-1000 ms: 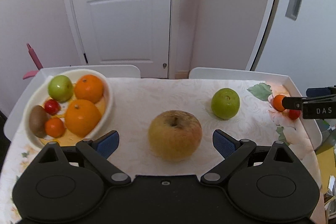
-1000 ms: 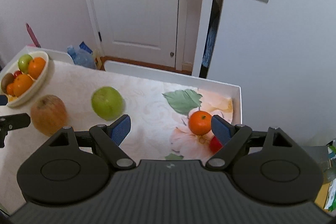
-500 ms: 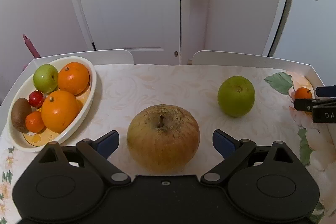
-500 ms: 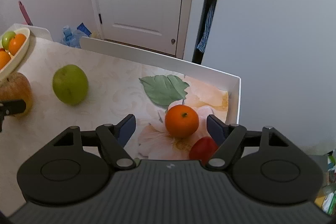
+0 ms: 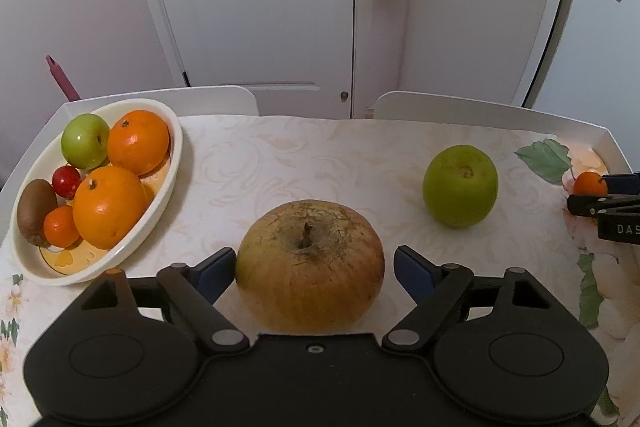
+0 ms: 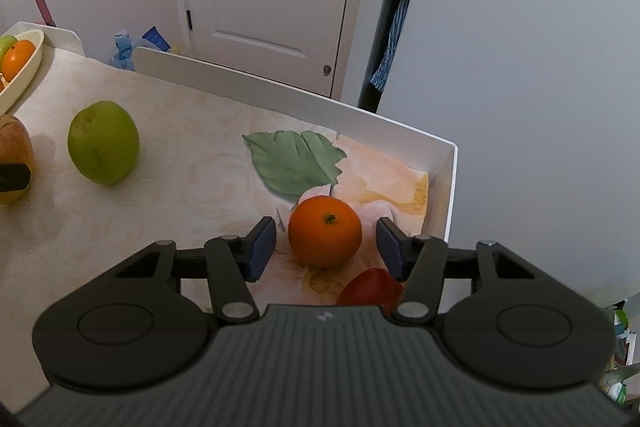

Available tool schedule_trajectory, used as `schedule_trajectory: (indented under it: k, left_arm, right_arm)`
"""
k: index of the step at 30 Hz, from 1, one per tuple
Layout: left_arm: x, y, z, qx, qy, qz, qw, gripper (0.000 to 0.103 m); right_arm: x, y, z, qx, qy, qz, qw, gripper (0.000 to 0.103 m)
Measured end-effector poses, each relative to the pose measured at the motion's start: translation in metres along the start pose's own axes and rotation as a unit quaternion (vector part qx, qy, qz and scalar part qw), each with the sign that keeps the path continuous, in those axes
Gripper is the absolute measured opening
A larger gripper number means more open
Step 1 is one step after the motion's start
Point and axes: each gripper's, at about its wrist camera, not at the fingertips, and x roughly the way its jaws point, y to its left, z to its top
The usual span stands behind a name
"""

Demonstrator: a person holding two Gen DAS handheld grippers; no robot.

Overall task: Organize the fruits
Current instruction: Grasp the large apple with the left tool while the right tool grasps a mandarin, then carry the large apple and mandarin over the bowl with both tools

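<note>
- Left hand-held gripper [image 5: 310,269] is down over the big russet apple [image 5: 310,265], which sits on the bench [image 5: 280,163] right between the blue pads
- Jaws closing now: the left pad looks to be at the skin or just off it, the right pad stands a little clear, so no grip yet
- Right hand-held gripper [image 6: 326,241] is doing the same with the tangerine [image 6: 325,237], at the bench's far right end on the flower print
- Its jaws are closing too, a sliver of gap showing on each side of the fruit
- A red fruit [image 6: 370,287] lies just beside the tangerine at 5 o'clock, close to the right finger
- Green apple [image 5: 460,185] waits alone between the two, at 1 o'clock from the russet
- Bowl [image 5: 172,175] at 10 o'clock from the russet already holds oranges, a green apple, a kiwi and small fruit
- The step, as I read it: a double pick-up, both fruits bound for the bowl
- Next move calls for both pairs of pads to seat squarely on the widest part, then a straight lift, and the right one must not nudge the red fruit
</note>
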Motion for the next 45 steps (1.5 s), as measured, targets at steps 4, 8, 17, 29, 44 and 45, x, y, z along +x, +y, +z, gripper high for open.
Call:
schedule_trajectory:
  k: [4,8,17,29,44,45]
  left_arm:
    - [0.003,0.002,0.001,-0.008,0.008,0.003,0.9999,0.083]
    - [0.003,0.005,0.000,-0.009,0.010,0.003,0.9999,0.080]
    - [-0.002,0.004,-0.003,-0.008,0.004,0.004,1.0000,0.079]
    - [-0.043,0.025,-0.006,-0.023,-0.039,0.008,0.9990,0.079]
    - [-0.115,0.099,0.022,-0.032,-0.116,0.012,0.9926,0.079]
    - [-0.116,0.105,0.024,-0.031,-0.117,0.009,0.9926,0.079]
  right_arm:
    - [0.000,0.000,0.001,-0.004,-0.001,0.002,1.000,0.065]
    - [-0.001,0.000,0.000,-0.007,0.001,0.006,1.000,0.054]
    - [-0.002,0.001,0.001,0.001,0.001,0.002,1.000,0.053]
    - [-0.035,0.015,0.009,0.014,-0.019,0.025,0.999,0.053]
    - [-0.113,0.088,0.054,0.005,-0.085,0.054,0.995,0.053]
    - [-0.117,0.094,0.058,0.007,-0.089,0.055,0.995,0.053]
